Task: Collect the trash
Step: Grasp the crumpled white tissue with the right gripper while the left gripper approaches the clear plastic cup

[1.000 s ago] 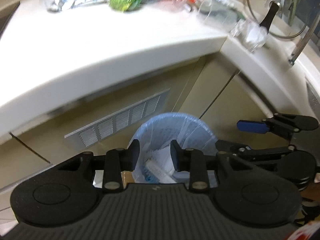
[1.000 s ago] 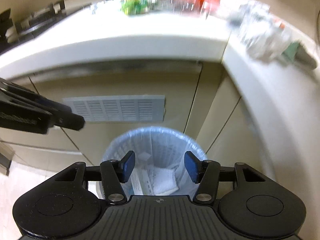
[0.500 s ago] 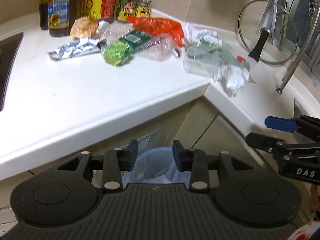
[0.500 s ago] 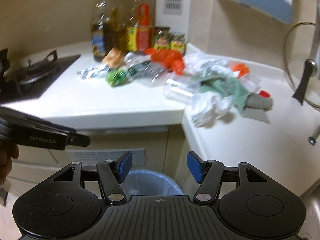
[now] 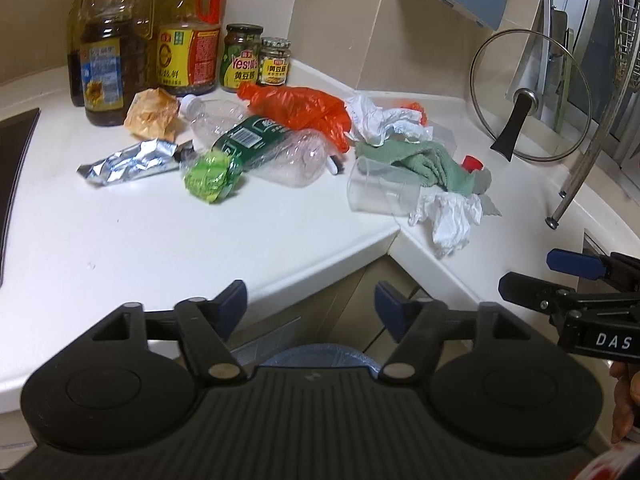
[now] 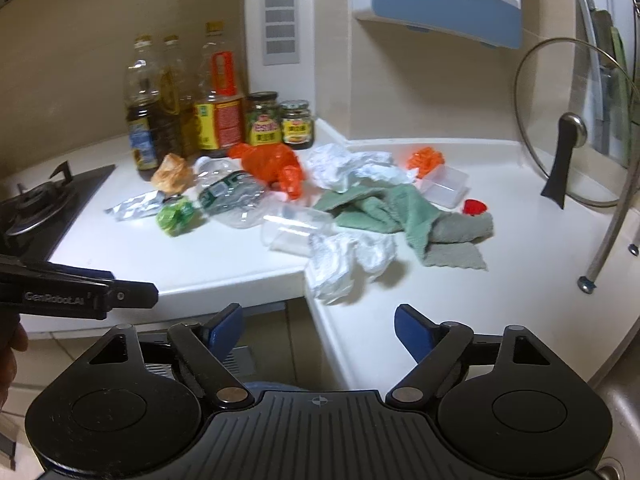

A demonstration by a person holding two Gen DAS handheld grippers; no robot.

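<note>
1. Both of your grippers, the left gripper (image 5: 310, 302) and the right gripper (image 6: 318, 326), have just been opening their jaws and are gaping wide, with nothing between them.
2. You are pointing them at the trash on the white counter (image 5: 200, 240): a crushed plastic bottle (image 5: 272, 148), an orange bag (image 5: 300, 106) behind it, crumpled tissue (image 6: 348, 260) at the near corner.
3. You are hovering over the blue-lined bin (image 5: 320, 354), which is peeking out below the counter edge.

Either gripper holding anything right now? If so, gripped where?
Nothing held. Left gripper and right gripper have just been opening; both are open with nothing between the fingers.
</note>
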